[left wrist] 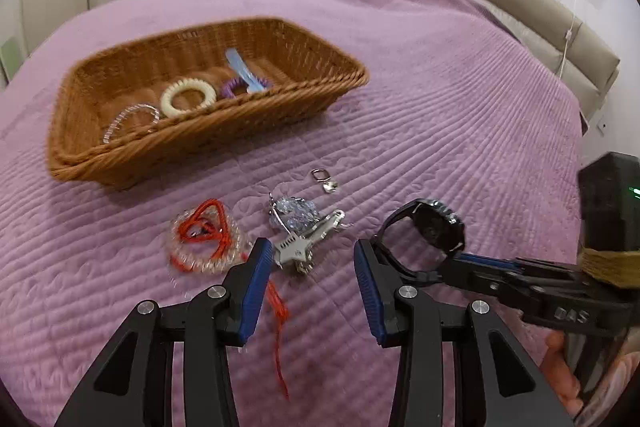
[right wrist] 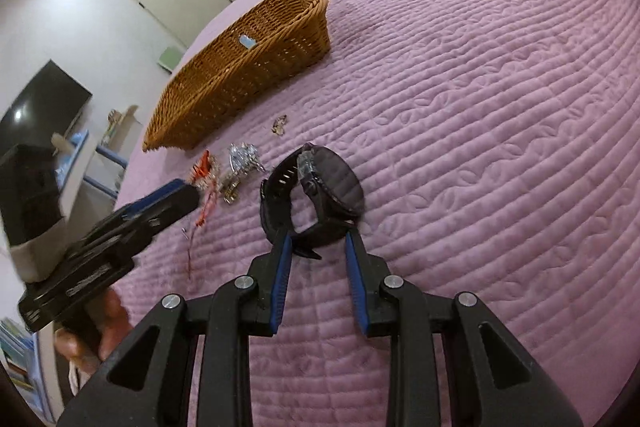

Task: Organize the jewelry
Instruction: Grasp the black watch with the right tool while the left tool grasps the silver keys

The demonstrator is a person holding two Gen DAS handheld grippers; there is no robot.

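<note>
A bed under a quilted lilac bedspread (left wrist: 440,99) carries an oblong woven wicker basket (left wrist: 100,163) already holding hair rings. The right gripper (right wrist: 316,247) pinches the strap of a black round-faced wristwatch (right wrist: 332,187), seemingly mid-transfer; next it likely must clear the near rim, with open bedspread between. The left gripper (left wrist: 306,255), spread and empty, hangs just above a silver key-like trinket (left wrist: 304,243) beside a clear coil tangled with red cord (left wrist: 204,239)
</note>
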